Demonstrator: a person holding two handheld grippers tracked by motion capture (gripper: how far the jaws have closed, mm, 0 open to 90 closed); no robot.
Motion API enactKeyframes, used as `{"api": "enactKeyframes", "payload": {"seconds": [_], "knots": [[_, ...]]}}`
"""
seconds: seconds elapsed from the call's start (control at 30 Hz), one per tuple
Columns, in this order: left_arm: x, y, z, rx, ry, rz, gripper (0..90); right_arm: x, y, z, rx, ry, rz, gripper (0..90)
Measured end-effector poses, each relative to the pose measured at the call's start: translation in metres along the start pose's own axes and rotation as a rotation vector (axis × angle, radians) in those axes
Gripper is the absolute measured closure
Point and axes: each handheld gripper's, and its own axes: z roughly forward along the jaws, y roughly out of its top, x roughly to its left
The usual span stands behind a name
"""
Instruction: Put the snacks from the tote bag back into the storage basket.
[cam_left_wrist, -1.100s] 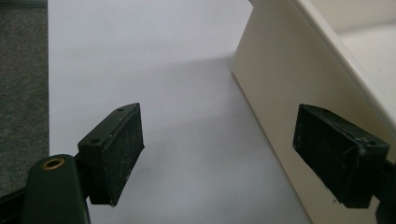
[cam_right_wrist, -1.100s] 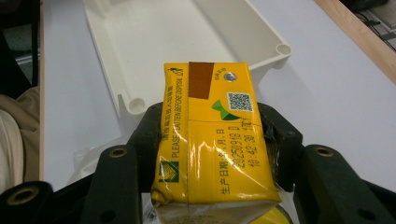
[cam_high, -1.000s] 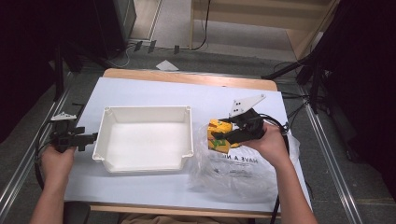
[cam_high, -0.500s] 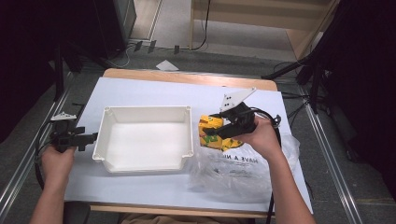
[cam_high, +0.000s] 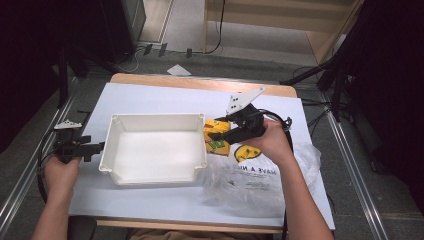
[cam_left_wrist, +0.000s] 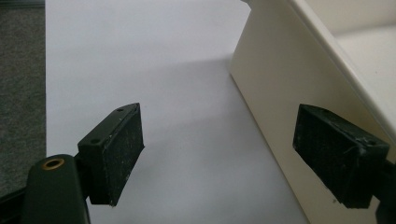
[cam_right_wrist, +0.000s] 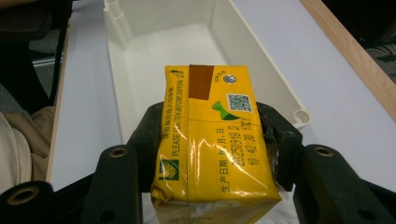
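Partly hidden: yellow carton (cam_right_wrist: 212, 140) sides behind right gripper (cam_right_wrist: 212, 140) pads.

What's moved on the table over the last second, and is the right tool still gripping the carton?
The right tool, still clamped on the yellow drink carton, has carried it left, off the plastic bag, to the right rim of the white tray. Nothing was grabbed or released. The left tool stayed put, jaws open, by the tray's left wall; tray and bag haven't shifted.

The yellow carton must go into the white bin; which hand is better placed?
Right: its gripper already clamps the yellow carton beside the white bin. The left gripper is open outside the bin.
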Motion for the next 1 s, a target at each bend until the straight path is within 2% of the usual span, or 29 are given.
{"api": "enactKeyframes", "payload": {"seconds": [0.27,0.57,1.0], "knots": [[0.001,0.000,0.000,-0.002,-0.001,-0.002,17.3,0.000,0.011,0.012,0.011,0.017,-0.020,52.3],[0.001,0.000,-0.001,-0.005,-0.003,-0.004,17.3,-0.004,0.017,0.021,0.000,0.035,-0.022,52.3],[0.001,0.000,-0.001,-0.007,-0.004,-0.008,17.3,-0.004,0.026,0.047,0.009,0.067,-0.032,52.3]]}}
